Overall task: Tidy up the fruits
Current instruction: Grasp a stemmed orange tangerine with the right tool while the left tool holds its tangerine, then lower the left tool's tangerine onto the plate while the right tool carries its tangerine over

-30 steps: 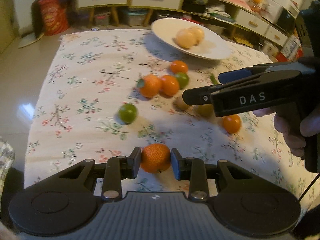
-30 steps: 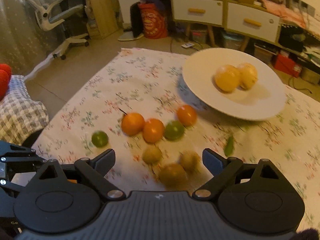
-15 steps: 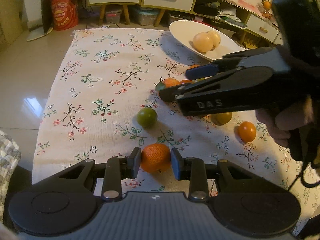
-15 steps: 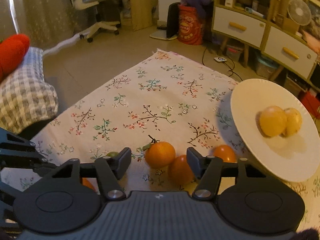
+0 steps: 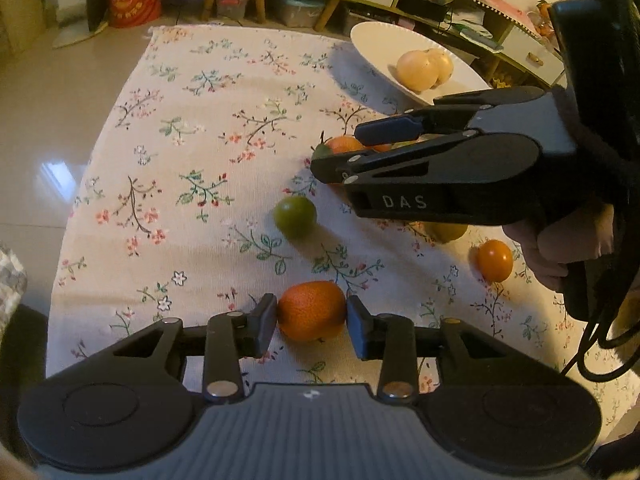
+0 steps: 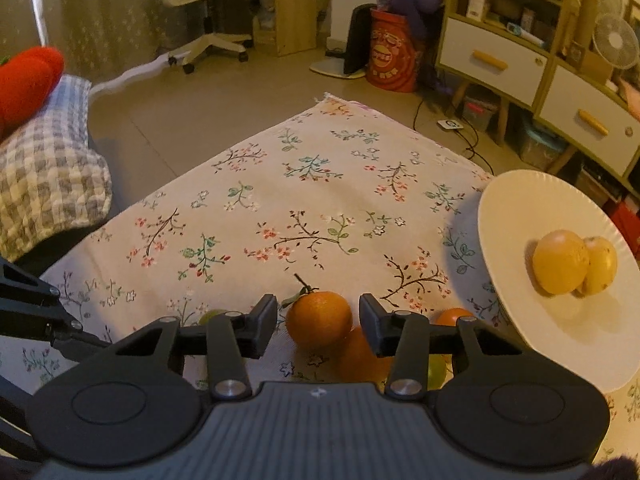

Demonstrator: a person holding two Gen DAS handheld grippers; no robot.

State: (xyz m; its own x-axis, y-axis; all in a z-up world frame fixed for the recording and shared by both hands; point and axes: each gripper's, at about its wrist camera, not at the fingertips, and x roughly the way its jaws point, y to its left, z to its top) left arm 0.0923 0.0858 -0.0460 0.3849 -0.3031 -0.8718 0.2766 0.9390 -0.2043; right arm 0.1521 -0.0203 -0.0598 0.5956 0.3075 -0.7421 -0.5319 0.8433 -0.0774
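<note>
left wrist view: my left gripper (image 5: pixel 311 320) pinches an orange (image 5: pixel 311 311) on the surface (image 5: pixel 192 128), jaws easing apart. my right gripper (image 6: pixel 318 322) closes around a stemmed orange (image 6: pixel 319 319), not yet touching. plate (image 6: pixel 516 216) holds two yellow fruits (image 6: pixel 560 262); most remain loose.

This is a lived-in home, likely a living room. Beyond the tongs (image 6: pixel 318 322), a floral cloth (image 6: pixel 320 200) covers the worktop, with a tiled floor (image 6: pixel 224 92), an office chair (image 6: pixel 204 8) and a red bag (image 6: pixel 390 58) farther off. To the tongs' right stands a wooden cabinet (image 6: pixel 520 64) with white drawers, cluttered shelves and fans (image 6: pixel 614 40); to their left lies a checked cushion (image 6: pixel 44 176).
</note>
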